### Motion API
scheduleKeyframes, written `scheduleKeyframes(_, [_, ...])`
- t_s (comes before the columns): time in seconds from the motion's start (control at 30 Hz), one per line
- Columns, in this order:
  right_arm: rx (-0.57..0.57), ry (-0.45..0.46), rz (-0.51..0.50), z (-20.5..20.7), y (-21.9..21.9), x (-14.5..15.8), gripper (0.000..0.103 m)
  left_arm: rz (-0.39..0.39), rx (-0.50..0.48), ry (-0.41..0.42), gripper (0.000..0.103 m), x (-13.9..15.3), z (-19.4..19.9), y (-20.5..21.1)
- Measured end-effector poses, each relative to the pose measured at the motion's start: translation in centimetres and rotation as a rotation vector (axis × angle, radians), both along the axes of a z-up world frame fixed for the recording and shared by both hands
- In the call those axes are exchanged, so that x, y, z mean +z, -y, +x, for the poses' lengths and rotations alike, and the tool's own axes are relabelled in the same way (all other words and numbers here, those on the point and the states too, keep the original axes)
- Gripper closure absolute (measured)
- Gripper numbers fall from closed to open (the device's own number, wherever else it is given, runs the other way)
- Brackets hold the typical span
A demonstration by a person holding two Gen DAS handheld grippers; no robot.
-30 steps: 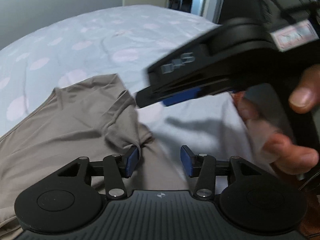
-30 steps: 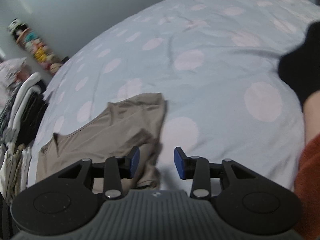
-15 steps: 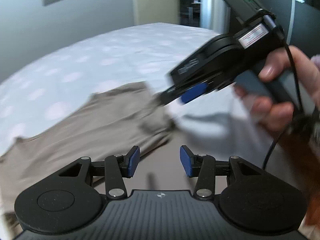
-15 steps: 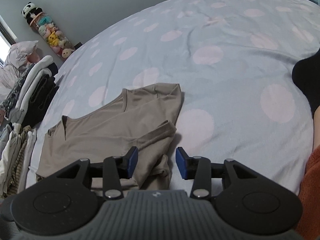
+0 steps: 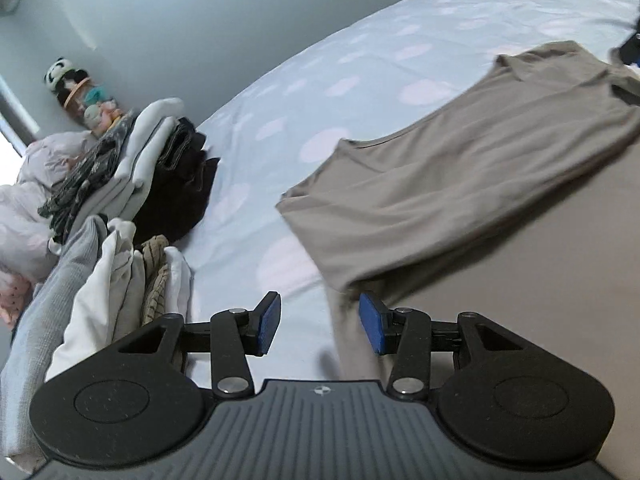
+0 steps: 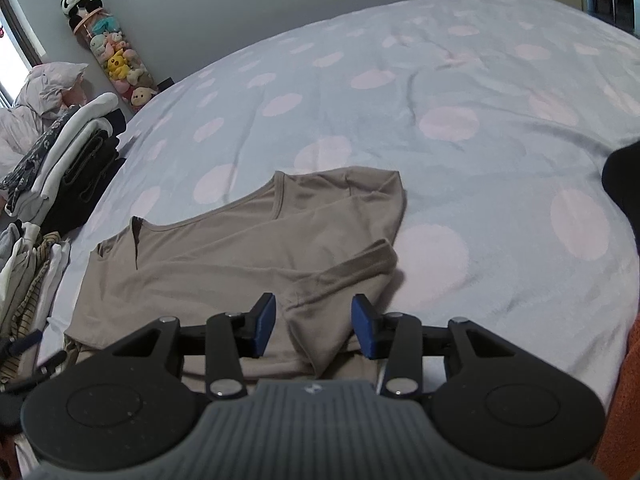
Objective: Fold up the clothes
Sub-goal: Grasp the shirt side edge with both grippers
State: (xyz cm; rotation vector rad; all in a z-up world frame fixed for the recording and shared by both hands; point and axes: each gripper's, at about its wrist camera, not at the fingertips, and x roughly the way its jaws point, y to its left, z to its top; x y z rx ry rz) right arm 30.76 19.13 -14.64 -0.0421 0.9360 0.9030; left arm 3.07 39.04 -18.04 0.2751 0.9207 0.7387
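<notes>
Nearest the right camera, the right gripper point(image 6: 313, 322) is hovering over the near edge of one taupe shirt point(image 6: 224, 256), its fingers standing apart with nothing between them. The left gripper point(image 5: 319, 324) is hanging at the shirt's left edge, fingers likewise apart and empty. The shirt is lying spread on the bed point(image 6: 460, 92), one sleeve point(image 6: 344, 280) already lying folded across the body, the neckline on the far side.

Two things could go wrong, as I judge it. The thin cloth is lying in doubled layers at the sleeve, so a pinch there could be catching only the top layer and pulling the fold open. The fabric looks slippery and could be sliding on the sheet, leaving a crooked edge.

Left of the shirt, two stacks of folded clothes point(image 6: 60, 160) are sitting: one near, one farther. Beyond them, one tube of plush toys point(image 6: 112, 52) is standing against the wall.
</notes>
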Motion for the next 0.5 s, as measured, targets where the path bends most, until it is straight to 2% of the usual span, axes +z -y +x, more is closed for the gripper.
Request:
scheduleKeyframes(0.1, [0.014, 0.031, -0.02, -0.8, -1.2, 0.3, 0.055, -0.014, -0.014, 0.03, 0.062, -0.5, 0.2, -0.6])
scheduleKeyframes(0.17, [0.01, 0.066, -0.051, -1.3, -1.8, 0.1, 0.05, -0.006, -0.015, 0.037, 0.083, -1.0, 0.4, -0.7])
scheduleKeyframes(0.23, [-0.003, 0.107, -0.088, -1.7, -2.1, -0.3, 0.049, -0.024, 0.001, 0.053, 0.096, -1.2, 0.5, -0.7])
scheduleKeyframes(0.37, [-0.03, 0.189, -0.163, -2.5, -2.9, -1.0, 0.054, -0.044, 0.036, 0.098, 0.098, -1.1, 0.0, -1.2])
scheduleKeyframes(0.4, [-0.037, 0.209, -0.181, -2.7, -3.1, -1.2, 0.063, -0.044, 0.046, 0.105, 0.098, -1.0, -0.1, -1.3])
scheduleKeyframes(0.43, [-0.044, 0.229, -0.2, -2.9, -3.3, -1.4, 0.087, -0.046, 0.059, 0.112, 0.098, -0.9, -0.2, -1.5])
scheduleKeyframes(0.47, [-0.05, 0.25, -0.219, -3.1, -3.5, -1.6, 0.096, -0.056, 0.071, 0.117, 0.098, -0.7, -0.4, -1.8])
scheduleKeyframes(0.5, [-0.061, 0.262, -0.229, -3.2, -3.4, -1.7, 0.097, -0.071, 0.081, 0.123, 0.098, -0.6, -0.5, -2.0])
